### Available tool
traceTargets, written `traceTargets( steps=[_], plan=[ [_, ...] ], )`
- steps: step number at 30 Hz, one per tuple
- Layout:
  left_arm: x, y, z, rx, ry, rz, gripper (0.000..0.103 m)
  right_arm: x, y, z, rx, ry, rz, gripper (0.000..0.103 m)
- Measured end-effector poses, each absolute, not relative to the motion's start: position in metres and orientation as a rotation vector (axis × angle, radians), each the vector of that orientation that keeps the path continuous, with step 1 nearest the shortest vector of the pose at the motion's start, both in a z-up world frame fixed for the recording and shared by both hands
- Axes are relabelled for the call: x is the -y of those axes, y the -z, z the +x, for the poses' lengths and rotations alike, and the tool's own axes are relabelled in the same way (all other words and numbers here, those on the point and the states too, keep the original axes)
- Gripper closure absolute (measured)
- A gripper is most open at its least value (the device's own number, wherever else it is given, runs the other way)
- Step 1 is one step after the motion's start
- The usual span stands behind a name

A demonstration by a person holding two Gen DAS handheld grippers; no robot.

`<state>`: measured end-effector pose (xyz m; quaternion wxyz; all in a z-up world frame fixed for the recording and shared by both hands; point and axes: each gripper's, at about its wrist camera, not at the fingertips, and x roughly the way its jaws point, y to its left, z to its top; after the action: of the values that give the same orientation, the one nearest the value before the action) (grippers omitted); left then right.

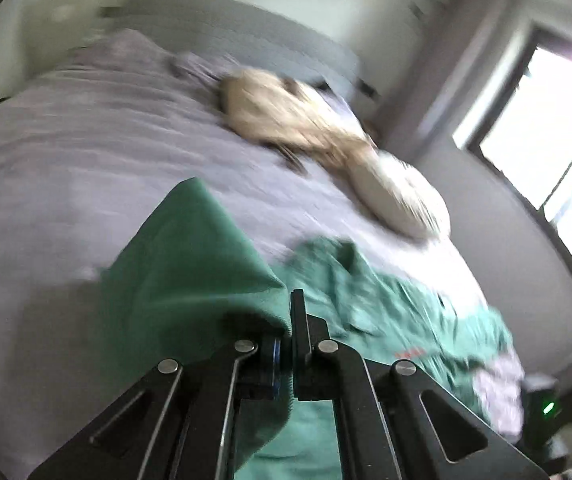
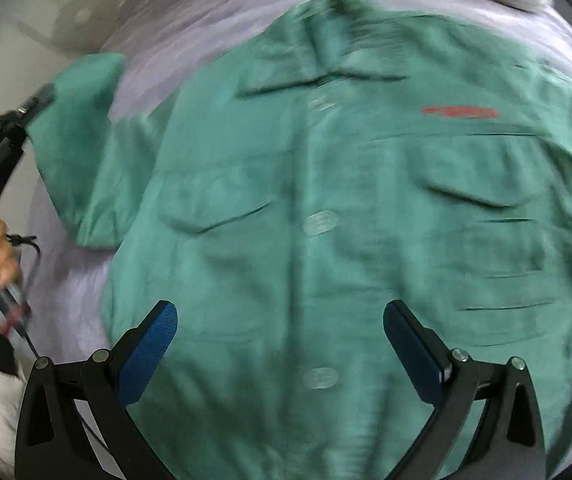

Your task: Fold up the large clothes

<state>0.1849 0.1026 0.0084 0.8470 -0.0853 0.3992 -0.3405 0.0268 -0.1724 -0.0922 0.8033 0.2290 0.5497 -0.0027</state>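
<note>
So my left gripper [image 1: 288,322] is clamped on the sleeve [image 2: 82,136] of the green shirt [image 2: 326,220], which sits at about 9 o'clock in the right wrist view, lifted off the lilac bedsheet [image 1: 86,140]. The shirt lies face up on the bed, collar [image 2: 326,68] at 12 o'clock, buttons running down the middle. My guess is the step is folding that sleeve in across the chest, so I'd carry it low and flat toward the button line and keep the shoulder seam straight (otherwise it bunches).

My right gripper [image 2: 280,344] hovers wide apart over the lower front, holding nothing; it could pin the body while the sleeve comes over.

Hard to make out: both views are motion-blurred, the red print [image 2: 460,112] near 2 o'clock is unreadable, and the shirt's hem and right sleeve run out of frame. The beige heap [image 1: 326,136] further up the bed could be clothes or a pillow, can't tell.
</note>
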Motion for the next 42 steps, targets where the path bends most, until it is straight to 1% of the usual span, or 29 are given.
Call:
traceTargets(
  steps=[4, 7, 8, 9, 10, 11, 12, 14, 17, 22, 25, 27, 32, 36, 37, 38, 39, 40, 41, 42],
  plan=[
    [-0.017, 0.029, 0.164, -0.956, 0.739, -0.036, 0.099, 0.228, 0.095, 0.014, -1.142, 0.102, 0.538, 0.000],
    [0.028, 0.059, 0.143, -1.002, 0.638, 0.178, 0.099, 0.266, 0.108, 0.005, -1.153, 0.162, 0.585, 0.000],
    [0.036, 0.067, 0.138, -1.005, 0.621, 0.225, 0.095, 0.275, 0.111, 0.001, -1.157, 0.172, 0.592, 0.000],
    [0.040, 0.076, 0.133, -1.003, 0.612, 0.262, 0.087, 0.284, 0.114, -0.001, -1.164, 0.182, 0.595, 0.000],
    [0.040, 0.077, 0.126, -1.001, 0.618, 0.275, 0.054, 0.290, 0.117, -0.002, -1.172, 0.192, 0.596, 0.000],
    [0.040, 0.077, 0.122, -1.000, 0.615, 0.281, 0.011, 0.294, 0.120, -0.003, -1.180, 0.196, 0.597, 0.000],
    [0.039, 0.077, 0.116, -0.990, 0.605, 0.290, 0.001, 0.296, 0.122, -0.005, -1.185, 0.197, 0.597, 0.000],
    [0.041, 0.077, 0.107, -0.948, 0.590, 0.327, 0.000, 0.302, 0.123, -0.004, -1.189, 0.194, 0.581, 0.000],
    [0.014, 0.058, 0.103, -0.933, 0.534, 0.350, 0.000, 0.304, 0.116, 0.000, -1.180, 0.184, 0.537, 0.000],
    [-0.076, 0.028, 0.111, -0.953, 0.330, 0.277, 0.000, 0.270, 0.083, 0.038, -1.103, 0.079, 0.373, 0.000],
    [-0.125, 0.036, 0.112, -1.007, 0.179, 0.313, 0.000, 0.227, 0.068, 0.069, -1.063, 0.003, 0.226, 0.000],
    [-0.141, 0.049, 0.111, -1.052, 0.145, 0.359, 0.000, 0.189, 0.063, 0.091, -1.037, -0.036, 0.084, 0.000],
    [-0.145, 0.076, 0.104, -1.106, 0.156, 0.425, 0.000, 0.108, 0.085, 0.140, -1.018, -0.041, -0.303, 0.000],
    [-0.153, 0.075, 0.126, -1.072, 0.061, 0.307, 0.000, 0.067, 0.122, 0.169, -0.991, 0.063, -0.626, 0.001],
    [-0.159, 0.075, 0.132, -1.070, 0.040, 0.265, 0.000, 0.061, 0.131, 0.176, -0.976, 0.098, -0.692, 0.003],
    [-0.167, 0.074, 0.137, -1.071, 0.016, 0.215, 0.000, 0.058, 0.133, 0.180, -0.942, 0.127, -0.721, 0.009],
    [-0.173, 0.074, 0.138, -1.071, 0.009, 0.187, 0.000, 0.062, 0.127, 0.183, -0.914, 0.151, -0.694, 0.030],
    [-0.178, 0.075, 0.139, -1.072, 0.012, 0.158, 0.000, 0.075, 0.114, 0.186, -0.900, 0.179, -0.591, 0.062],
    [-0.184, 0.075, 0.139, -1.068, 0.009, 0.138, 0.000, 0.094, 0.099, 0.186, -0.897, 0.185, -0.434, 0.067],
    [-0.190, 0.074, 0.138, -1.055, -0.026, 0.147, 0.000, 0.117, 0.086, 0.185, -0.895, 0.188, -0.264, 0.067]
  ],
)
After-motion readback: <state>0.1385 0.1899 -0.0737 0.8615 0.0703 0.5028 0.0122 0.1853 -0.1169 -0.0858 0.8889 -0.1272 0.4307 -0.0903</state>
